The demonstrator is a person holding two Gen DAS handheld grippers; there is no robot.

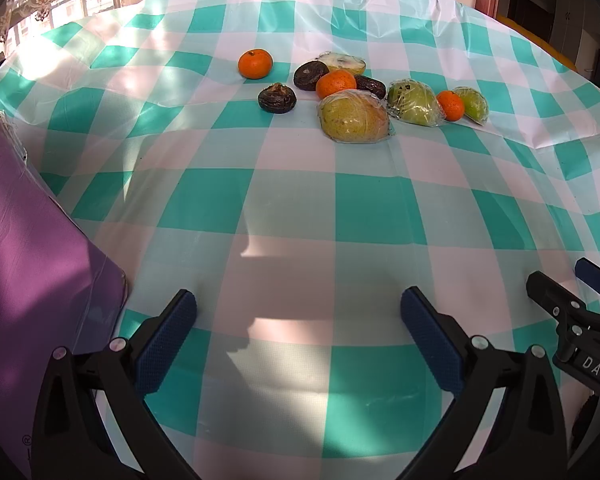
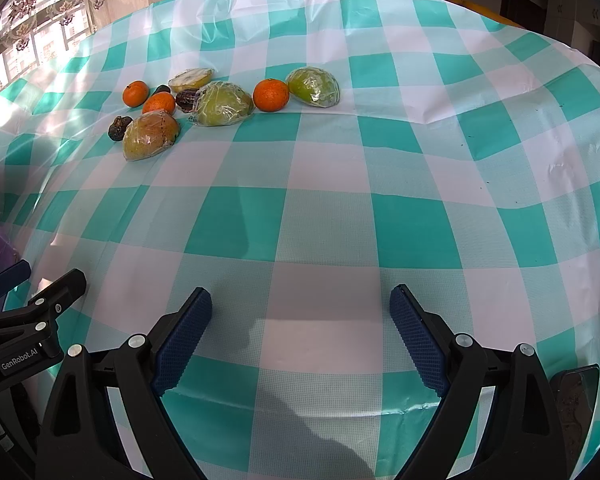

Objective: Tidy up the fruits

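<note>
Left wrist view: a desk [image 1: 292, 208] draped in glossy teal-and-white checked plastic fills the frame, a purple sheet [image 1: 28, 240] at lower left. The left gripper [image 1: 299, 322] hovers low at the bottom edge, its knurled blue pads spread wide, empty (the right gripper [image 2: 301, 322] likewise). Fruits cluster upper centre: cling-wrapped mango [image 1: 354, 117], wrapped green pears [image 1: 414, 103], smooth tangerines [image 1: 255, 63], wrinkled dark fruit [image 1: 277, 98].

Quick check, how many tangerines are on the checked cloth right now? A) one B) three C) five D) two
B: three tangerines show in the left wrist view, one apart at the left, one in the middle of the cluster, one between the wrapped green fruits.
</note>
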